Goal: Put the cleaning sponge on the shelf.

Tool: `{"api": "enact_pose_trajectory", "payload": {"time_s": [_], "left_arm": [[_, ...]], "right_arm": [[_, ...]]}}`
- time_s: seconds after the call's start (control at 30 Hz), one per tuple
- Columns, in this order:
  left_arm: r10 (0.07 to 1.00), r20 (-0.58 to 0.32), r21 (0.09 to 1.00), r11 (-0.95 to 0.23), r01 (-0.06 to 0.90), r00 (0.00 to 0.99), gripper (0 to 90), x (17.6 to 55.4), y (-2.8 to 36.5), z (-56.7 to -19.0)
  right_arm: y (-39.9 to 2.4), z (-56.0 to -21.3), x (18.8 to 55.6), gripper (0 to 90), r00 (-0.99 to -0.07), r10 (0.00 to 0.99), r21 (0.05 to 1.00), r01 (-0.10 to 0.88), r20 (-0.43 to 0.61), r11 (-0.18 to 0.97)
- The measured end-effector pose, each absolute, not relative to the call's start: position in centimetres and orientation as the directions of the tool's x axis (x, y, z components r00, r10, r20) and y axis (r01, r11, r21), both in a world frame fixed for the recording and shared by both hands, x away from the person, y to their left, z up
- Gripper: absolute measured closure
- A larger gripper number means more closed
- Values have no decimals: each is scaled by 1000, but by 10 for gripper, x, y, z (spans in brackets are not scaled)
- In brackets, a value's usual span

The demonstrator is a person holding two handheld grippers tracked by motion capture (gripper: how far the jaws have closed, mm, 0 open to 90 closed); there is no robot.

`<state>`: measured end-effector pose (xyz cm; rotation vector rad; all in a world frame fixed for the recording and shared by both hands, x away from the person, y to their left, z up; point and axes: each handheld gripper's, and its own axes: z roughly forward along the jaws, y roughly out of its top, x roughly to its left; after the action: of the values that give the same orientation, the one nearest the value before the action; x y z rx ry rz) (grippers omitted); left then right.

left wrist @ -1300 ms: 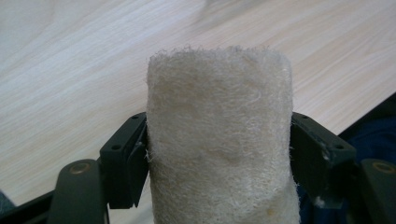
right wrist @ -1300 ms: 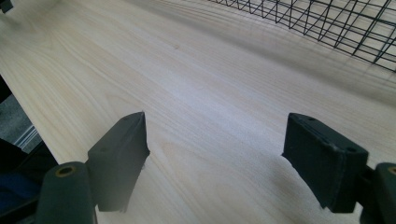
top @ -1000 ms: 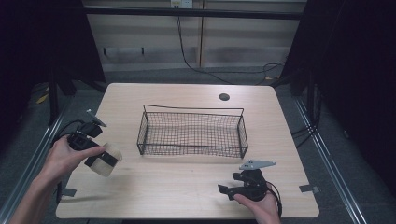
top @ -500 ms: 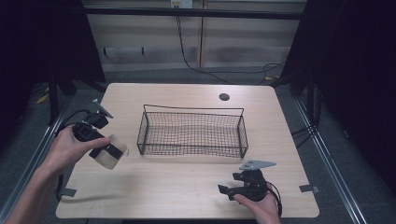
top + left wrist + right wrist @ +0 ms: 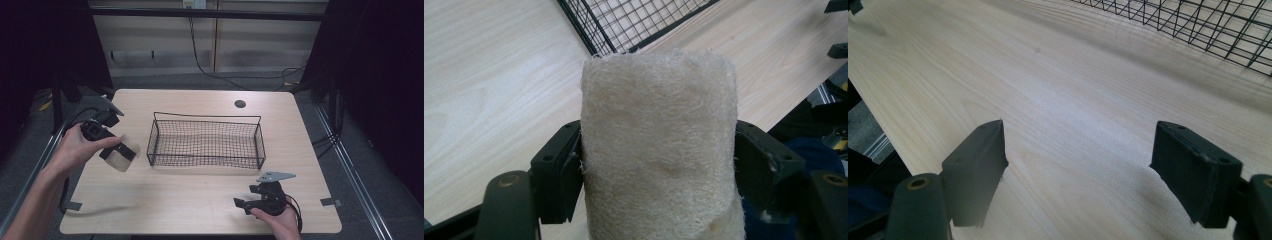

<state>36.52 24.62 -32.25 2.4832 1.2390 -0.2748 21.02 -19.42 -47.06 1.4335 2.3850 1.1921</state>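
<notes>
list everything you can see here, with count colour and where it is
loofah sponge: 1, cream, clamped between the left gripper's jaws, held over the table left of the basket
wire basket: 1, black, middle of the table, nothing visible inside
table: 1, light wood, under everything
round hole: 1, dark, far side of the tabletop, right of centre
tape tabs: 2, grey, near the front left and front right table edges
left gripper: 1, black, left side, shut on the sponge
right gripper: 1, black, near front right edge, jaws apart, nothing between them
hands: 2, one on each gripper
</notes>
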Motion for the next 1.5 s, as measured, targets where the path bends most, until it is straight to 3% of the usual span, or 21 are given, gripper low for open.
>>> {"api": "enact_pose_trajectory", "payload": {"time_s": [0.93, 1.5], "left_arm": [[702, -319, 252, -585, 771, 637, 280, 393, 191, -294], [749, -316, 210, -544, 813, 583, 280, 416, 166, -315]], "right_arm": [[-195, -471, 209, 214, -547, 786, 675, 698, 288, 239], [-195, -471, 209, 214, -553, 782, 677, 694, 286, 244]]}}
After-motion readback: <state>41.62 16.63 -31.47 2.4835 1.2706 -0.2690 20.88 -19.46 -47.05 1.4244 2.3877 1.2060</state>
